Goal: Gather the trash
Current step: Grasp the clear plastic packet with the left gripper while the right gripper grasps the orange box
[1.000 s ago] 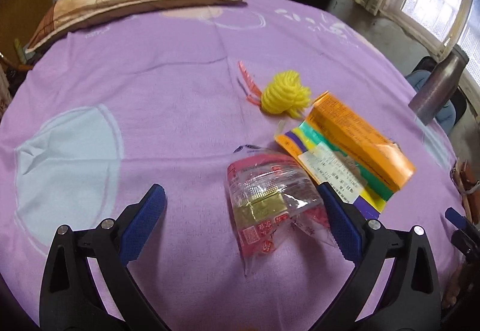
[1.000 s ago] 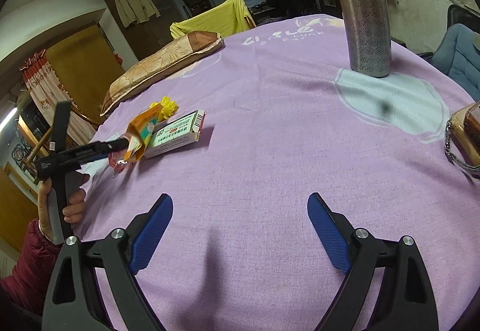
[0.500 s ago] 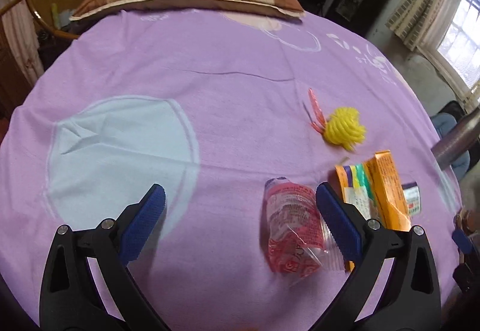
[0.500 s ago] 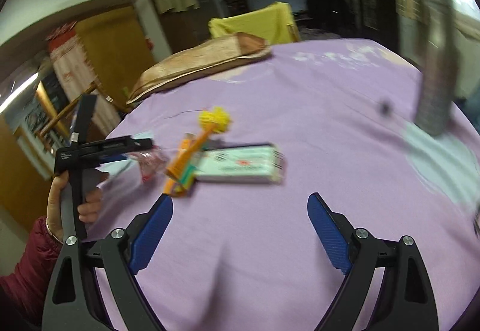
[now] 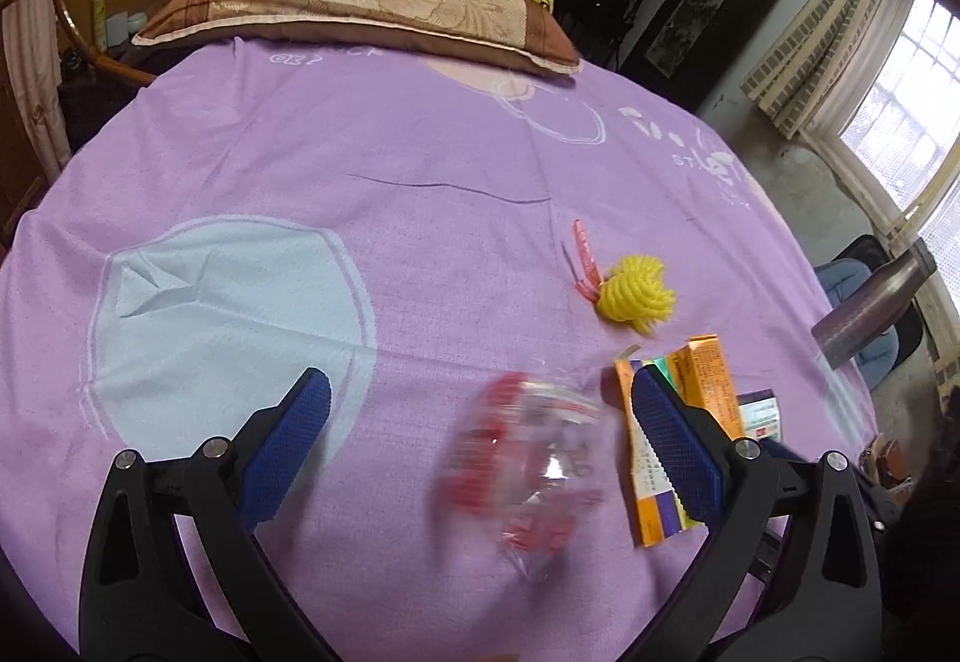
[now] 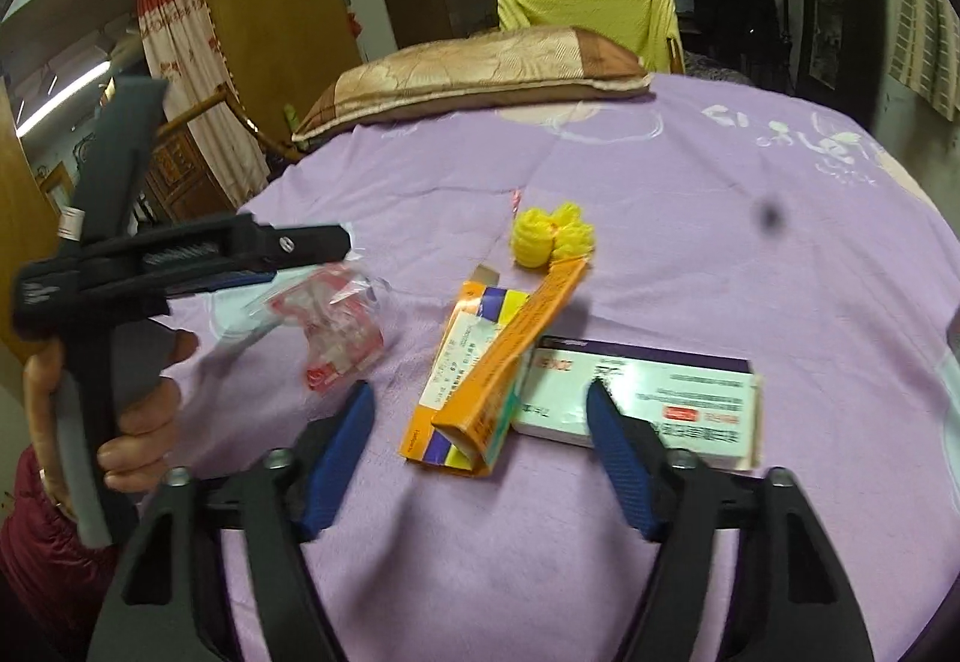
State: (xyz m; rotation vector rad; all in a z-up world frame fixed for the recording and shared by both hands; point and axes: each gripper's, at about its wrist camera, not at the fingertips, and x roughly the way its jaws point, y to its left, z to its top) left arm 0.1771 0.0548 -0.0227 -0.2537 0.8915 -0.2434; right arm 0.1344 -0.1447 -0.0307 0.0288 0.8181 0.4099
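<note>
Matt purple cloth bedsheet (image 5: pixel 420 134), glossy, seemingly clear plastic wrapper (image 5: pixel 528 452), smooth orange cardboard box (image 6: pixel 480 374), yellow foam net (image 5: pixel 636 293)

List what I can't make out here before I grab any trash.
- Wrapper: motion-blurred in the left view, so its print and its contact with the left gripper can't be judged.
- White box: right end blurred, near edge behind the right gripper's finger.
- Flask: cut off at the left view's edge.

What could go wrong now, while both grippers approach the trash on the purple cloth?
The clear wrapper is thin and crinkly; the open left gripper may pinch the cloth with it. The orange box leans on the white box, so the open right gripper could push both.
</note>
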